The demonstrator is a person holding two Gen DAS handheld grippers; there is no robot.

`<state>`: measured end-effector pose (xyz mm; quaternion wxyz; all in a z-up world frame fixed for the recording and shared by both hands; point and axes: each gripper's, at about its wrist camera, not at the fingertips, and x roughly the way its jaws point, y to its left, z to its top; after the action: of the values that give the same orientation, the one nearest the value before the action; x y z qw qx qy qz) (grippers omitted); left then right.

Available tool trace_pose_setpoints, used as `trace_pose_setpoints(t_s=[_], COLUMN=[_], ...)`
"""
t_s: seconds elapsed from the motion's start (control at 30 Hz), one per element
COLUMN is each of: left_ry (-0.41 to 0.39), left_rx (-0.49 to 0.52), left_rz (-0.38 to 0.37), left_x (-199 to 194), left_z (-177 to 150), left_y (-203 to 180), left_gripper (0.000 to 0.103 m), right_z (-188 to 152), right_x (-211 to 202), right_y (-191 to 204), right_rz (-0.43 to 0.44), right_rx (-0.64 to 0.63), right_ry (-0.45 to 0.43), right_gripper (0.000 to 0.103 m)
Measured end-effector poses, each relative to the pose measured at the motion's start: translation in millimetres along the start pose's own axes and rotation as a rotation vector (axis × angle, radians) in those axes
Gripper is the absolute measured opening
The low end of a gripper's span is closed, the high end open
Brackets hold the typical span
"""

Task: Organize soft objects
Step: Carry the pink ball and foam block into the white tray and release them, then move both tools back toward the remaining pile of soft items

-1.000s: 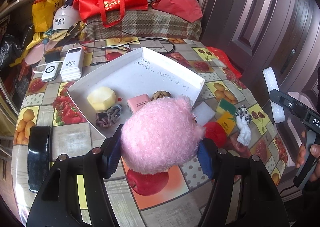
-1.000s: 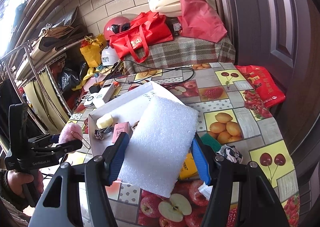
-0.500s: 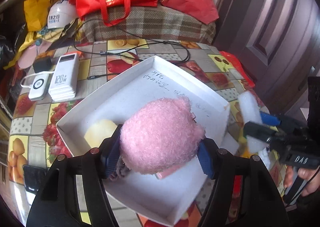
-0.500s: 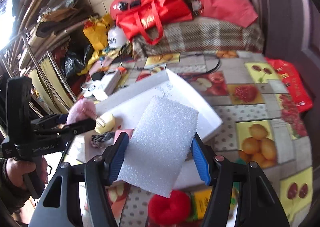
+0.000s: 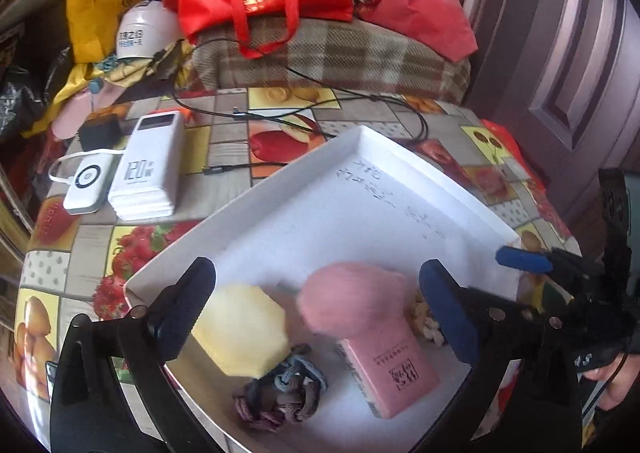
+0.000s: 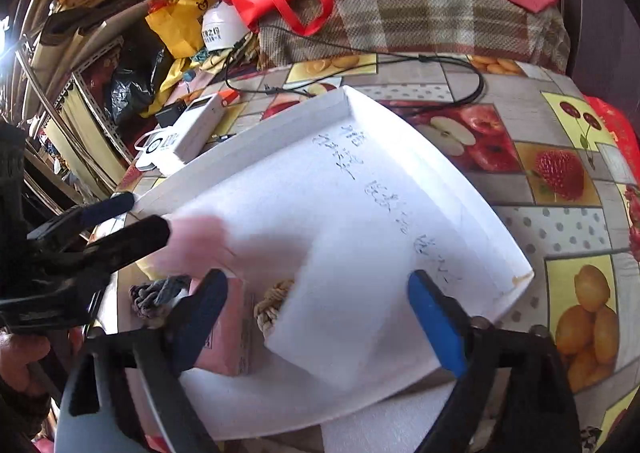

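Since half a second ago both our grippers have spread wide, so the pink pom-pom [image 5: 352, 299] lies in the white tray [image 5: 280, 189] straight ahead of our left gripper [image 5: 316, 307], and the foam block [image 6: 344, 317] lies between our right gripper's [image 6: 320, 317] fingers.

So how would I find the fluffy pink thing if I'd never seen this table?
Look for the big white rectangular tray on the fruit-patterned tablecloth. Near its front end, the fluffy pink plush ball sits between a pale yellow sponge block and a flat pink box. It's the only furry, round thing there.
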<state>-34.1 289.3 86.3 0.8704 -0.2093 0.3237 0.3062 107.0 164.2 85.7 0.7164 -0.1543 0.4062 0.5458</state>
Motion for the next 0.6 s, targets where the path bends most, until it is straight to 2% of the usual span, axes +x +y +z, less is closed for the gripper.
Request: trace_pose_setpoints(t_s=[0.03,0.33,0.5,0.6], left_ry=[-0.004,-0.023,-0.055,-0.076], left_rx=[-0.01,-0.064,-0.062,-0.053], left_rz=[0.007,0.002,-0.039,-0.095], left_x=[-1,-30,-60,-79], left_z=[-1,-18,-24,-27], left_y=[2,2,-10,-21], left_gripper=[0.103,0.103,0.103,0.103], right_z=[0,-11,-19,-27], right_x=[1,-22,-50,-70], right_y=[1,6,13,17], right_rz=[-0.004,-0.012,-0.013,-0.024], right_rx=[-0.001,0.028,0.03,0.019], right_ry=[-0.004,-0.033,-0.071,-0.098], right_gripper=[0.103,0.103,0.103,0.103])
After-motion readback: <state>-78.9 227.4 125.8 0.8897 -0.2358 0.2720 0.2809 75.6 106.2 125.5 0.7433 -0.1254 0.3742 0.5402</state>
